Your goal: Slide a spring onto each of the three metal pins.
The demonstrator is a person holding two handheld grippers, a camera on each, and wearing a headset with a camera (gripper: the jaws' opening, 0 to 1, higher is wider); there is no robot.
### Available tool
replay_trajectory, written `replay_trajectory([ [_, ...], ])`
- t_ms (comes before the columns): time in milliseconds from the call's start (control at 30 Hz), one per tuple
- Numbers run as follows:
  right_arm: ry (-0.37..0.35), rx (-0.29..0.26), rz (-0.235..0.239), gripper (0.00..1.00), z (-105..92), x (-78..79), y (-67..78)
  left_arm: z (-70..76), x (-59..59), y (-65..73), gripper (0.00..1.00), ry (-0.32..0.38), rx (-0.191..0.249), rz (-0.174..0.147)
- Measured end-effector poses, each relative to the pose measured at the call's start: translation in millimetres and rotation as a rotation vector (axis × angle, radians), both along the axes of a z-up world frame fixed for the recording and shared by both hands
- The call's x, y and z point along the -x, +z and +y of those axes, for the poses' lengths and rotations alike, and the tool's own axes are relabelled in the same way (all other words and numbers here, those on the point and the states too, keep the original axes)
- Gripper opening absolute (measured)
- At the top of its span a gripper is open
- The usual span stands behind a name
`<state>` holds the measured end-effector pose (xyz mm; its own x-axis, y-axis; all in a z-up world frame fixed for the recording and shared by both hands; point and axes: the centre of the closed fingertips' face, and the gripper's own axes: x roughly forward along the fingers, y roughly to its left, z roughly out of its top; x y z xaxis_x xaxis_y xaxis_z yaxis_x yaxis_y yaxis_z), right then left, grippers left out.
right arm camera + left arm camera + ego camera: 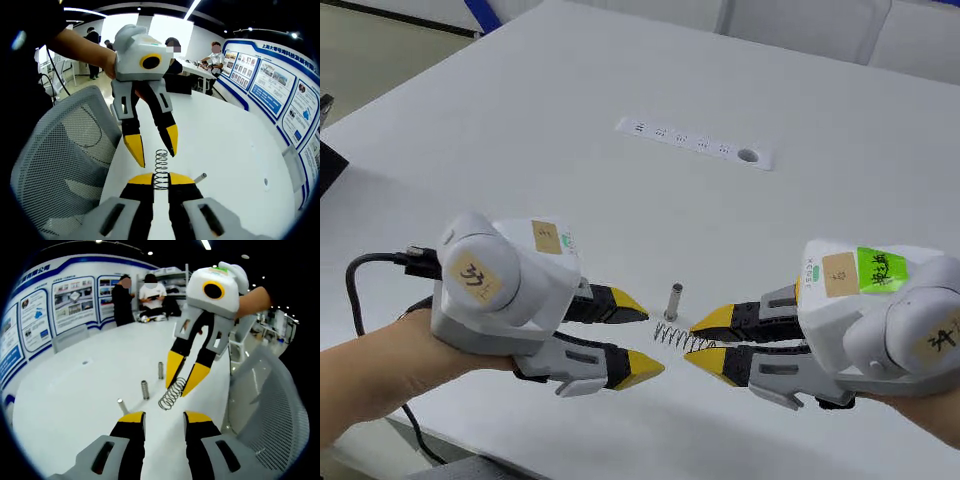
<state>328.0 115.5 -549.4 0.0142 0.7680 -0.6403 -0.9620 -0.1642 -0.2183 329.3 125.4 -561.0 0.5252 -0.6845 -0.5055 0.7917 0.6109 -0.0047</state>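
My right gripper (696, 341) is shut on one end of a small wire spring (678, 338), which sticks out toward my left gripper (648, 340). The left gripper's jaws stand open and empty, just short of the spring's free end. A bare metal pin (673, 300) stands upright on the white table just beyond the spring. In the left gripper view, past my own left gripper (165, 416), the spring (171, 393) hangs from the right gripper (182, 386). The bare pin (121, 404) stands nearest, and two farther pins (145, 389) (161, 370) look ribbed, like coils. In the right gripper view the spring (161, 167) rises between the right gripper's (161, 181) jaws, with the pin (200, 177) to its right.
A white power strip (695, 143) lies farther back on the table (520, 150). A black cable (358, 285) runs off the near left edge. A grey mesh chair (65, 150) stands beside the table's near edge. Several people stand in the background.
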Motion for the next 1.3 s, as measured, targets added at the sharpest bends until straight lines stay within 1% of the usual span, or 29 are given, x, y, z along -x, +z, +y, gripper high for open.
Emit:
replay_trajectory([
  [100, 0.037, 0.023, -0.017, 0.1, -5.6, 4.7, -0.7, -10.9, 2.0, 4.2, 0.31, -0.016, -0.012, -0.016],
  [167, 0.055, 0.024, -0.021, 0.1, -7.7, 7.9, 0.2, -16.6, 2.8, 6.5, 0.3, -0.03, -0.017, -0.025],
  [200, 0.065, 0.026, -0.022, 0.1, -9.3, 9.9, 0.7, -20.5, 3.5, 7.5, 0.28, -0.044, -0.028, -0.034],
  [233, 0.076, 0.029, -0.02, 0.1, -10.4, 11.6, 0.8, -23.6, 4.8, 8.2, 0.25, -0.058, -0.035, -0.036],
  [267, 0.09, 0.03, -0.03, 0.1, -12.1, 12.4, 1.4, -28.1, 6.4, 10.0, 0.21, -0.072, -0.037, -0.034],
  [300, 0.095, 0.032, -0.027, 0.1, -13.1, 13.0, 1.8, -31.1, 6.7, 11.9, 0.17, -0.08, -0.039, -0.041],
  [333, 0.103, 0.028, -0.022, 0.1, -14.0, 14.2, 2.7, -33.2, 6.5, 13.3, 0.15, -0.086, -0.042, -0.048],
  [367, 0.116, 0.031, -0.03, 0.1, -15.9, 14.4, 3.4, -35.4, 7.5, 12.3, 0.16, -0.101, -0.058, -0.046],
  [433, 0.126, 0.028, -0.024, 0.1, -18.2, 15.0, 5.9, -38.5, 7.4, 9.9, 0.14, -0.119, -0.083, -0.05],
  [567, 0.151, 0.039, -0.036, 0.1, -23.9, 14.9, 5.2, -44.4, 7.2, 9.8, 0.13, -0.135, -0.096, -0.064],
  [667, 0.154, 0.035, -0.041, 0.1, -27.2, 13.6, 7.0, -47.0, 5.9, 10.7, 0.12, -0.126, -0.096, -0.068],
  [700, 0.161, 0.033, -0.049, 0.1, -28.7, 13.2, 8.0, -48.6, 5.7, 11.1, 0.11, -0.126, -0.098, -0.075],
  [800, 0.185, 0.025, -0.062, 0.11, -32.0, 13.4, 9.3, -52.5, 5.7, 13.3, 0.11, -0.136, -0.121, -0.093],
  [833, 0.183, 0.016, -0.068, 0.11, -32.7, 12.3, 10.6, -53.5, 5.3, 14.0, 0.1, -0.14, -0.133, -0.1],
  [867, 0.178, -0.008, -0.076, 0.11, -33.0, 10.3, 13.0, -54.4, 3.6, 15.6, 0.1, -0.143, -0.148, -0.113],
  [933, 0.183, -0.02, -0.08, 0.11, -35.9, 8.4, 13.8, -56.3, 1.9, 17.8, 0.1, -0.143, -0.15, -0.115],
  [1000, 0.172, -0.027, -0.053, 0.12, -38.1, 5.8, 14.4, -58.8, 0.5, 19.5, 0.1, -0.147, -0.156, -0.119],
  [1067, 0.155, -0.029, -0.003, 0.12, -40.3, 4.9, 14.5, -62.0, 0.1, 20.7, 0.1, -0.154, -0.163, -0.121],
  [1100, 0.149, -0.028, 0.008, 0.12, -41.4, 3.8, 14.4, -62.7, -0.1, 21.0, 0.1, -0.158, -0.167, -0.124],
  [1133, 0.142, -0.028, 0.01, 0.12, -42.4, 1.5, 14.4, -63.9, -0.9, 21.8, 0.1, -0.162, -0.17, -0.126],
  [1200, 0.135, -0.042, 0.017, 0.12, -43.5, 0.6, 15.3, -64.1, -2.7, 23.0, 0.1, -0.164, -0.173, -0.13],
  [1267, 0.107, -0.026, 0.044, 0.12, -46.5, -2.5, 11.7, -65.2, -2.6, 23.7, 0.1, -0.17, -0.169, -0.127],
  [1300, 0.107, -0.035, 0.044, 0.12, -46.5, -3.3, 12.1, -65.1, -3.0, 23.9, 0.1, -0.169, -0.172, -0.13],
])
